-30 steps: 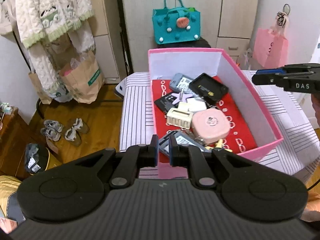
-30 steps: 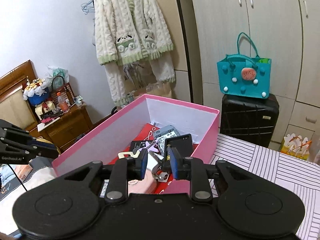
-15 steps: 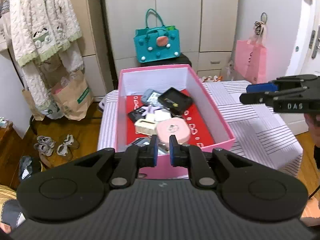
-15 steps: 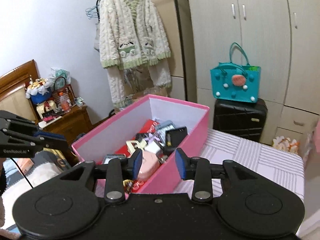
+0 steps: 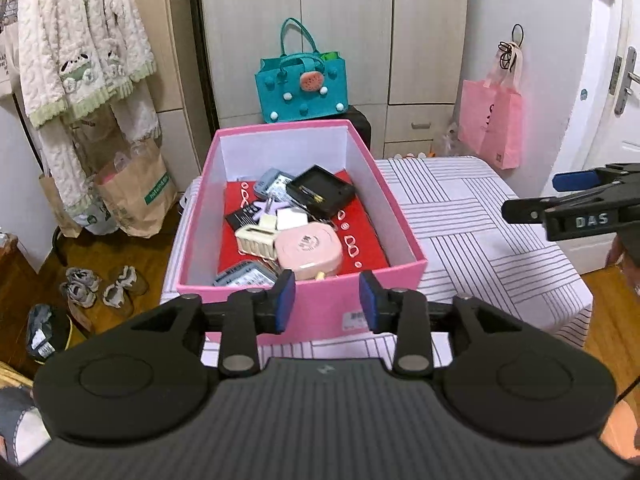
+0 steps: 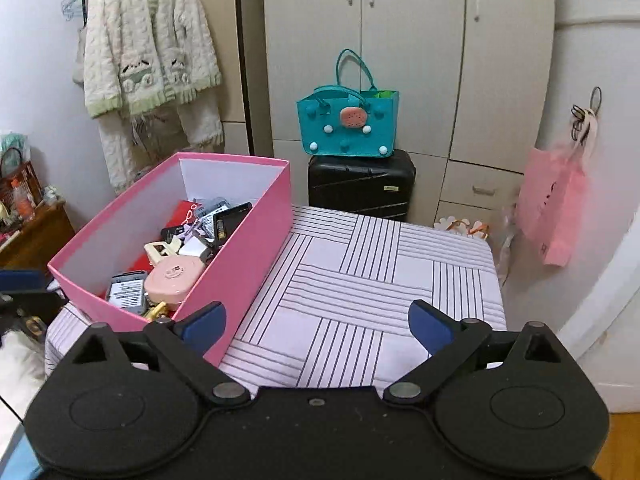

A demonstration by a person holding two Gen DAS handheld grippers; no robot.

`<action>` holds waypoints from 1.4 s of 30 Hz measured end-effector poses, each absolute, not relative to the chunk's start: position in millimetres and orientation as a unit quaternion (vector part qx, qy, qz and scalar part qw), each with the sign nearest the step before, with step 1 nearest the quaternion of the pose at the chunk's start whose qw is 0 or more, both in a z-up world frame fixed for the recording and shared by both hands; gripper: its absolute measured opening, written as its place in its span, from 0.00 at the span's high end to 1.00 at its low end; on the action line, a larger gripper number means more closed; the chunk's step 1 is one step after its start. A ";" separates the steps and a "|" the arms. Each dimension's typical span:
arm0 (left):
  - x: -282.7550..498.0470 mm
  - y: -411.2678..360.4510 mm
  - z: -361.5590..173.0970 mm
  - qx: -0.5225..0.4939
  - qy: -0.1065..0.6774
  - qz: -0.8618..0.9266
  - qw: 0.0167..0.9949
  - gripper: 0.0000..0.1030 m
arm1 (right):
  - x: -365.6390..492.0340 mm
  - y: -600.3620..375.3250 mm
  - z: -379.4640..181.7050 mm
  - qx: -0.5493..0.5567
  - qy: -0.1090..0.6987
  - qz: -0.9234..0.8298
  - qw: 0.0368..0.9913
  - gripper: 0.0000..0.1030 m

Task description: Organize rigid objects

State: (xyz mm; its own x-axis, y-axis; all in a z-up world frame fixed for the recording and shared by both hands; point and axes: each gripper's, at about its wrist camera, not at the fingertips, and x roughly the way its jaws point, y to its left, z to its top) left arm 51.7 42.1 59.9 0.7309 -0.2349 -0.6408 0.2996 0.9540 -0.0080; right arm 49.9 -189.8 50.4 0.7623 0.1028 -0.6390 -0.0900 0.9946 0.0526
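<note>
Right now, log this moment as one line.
left claw: open, empty | right claw: open, empty | pink box: on striped table, holds the objects

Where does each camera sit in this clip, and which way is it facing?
Left wrist: on the left gripper, near the short end of the pink box, looking along it to the wardrobe; own fingers apart, right gripper at right.
Right wrist: on the right gripper, above the striped tabletop, facing the wardrobe; own fingers wide apart, box at left.
Shared: pink box, teal bag, pink bag, hanging cardigan.
</note>
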 end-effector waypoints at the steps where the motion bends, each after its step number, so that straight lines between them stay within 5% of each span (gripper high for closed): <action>1: 50.1 40.8 58.0 0.046 0.337 -0.141 0.930 0.59 | 46.0 -192.8 50.9 0.023 0.343 0.061 0.937 0.03; 14: 32.8 26.6 37.2 0.021 0.321 -0.100 0.941 0.34 | -5.8 -190.8 48.9 0.023 0.289 0.052 0.956 0.03; 23: 21.0 13.6 29.7 0.036 0.296 -0.088 0.950 0.01 | -27.9 -188.0 45.5 0.040 0.268 0.000 0.963 0.02; 42: 12.0 -7.5 17.1 0.051 0.333 -0.069 0.939 0.00 | -42.8 -185.3 37.1 0.058 0.274 -0.022 0.960 0.02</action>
State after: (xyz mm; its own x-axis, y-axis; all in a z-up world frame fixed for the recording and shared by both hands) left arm 12.0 -7.5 17.1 0.7684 -0.0954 -0.6328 0.1635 0.9853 0.0500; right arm -42.8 -185.3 37.1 0.8490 -0.0111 -0.5283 0.0744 0.9923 0.0986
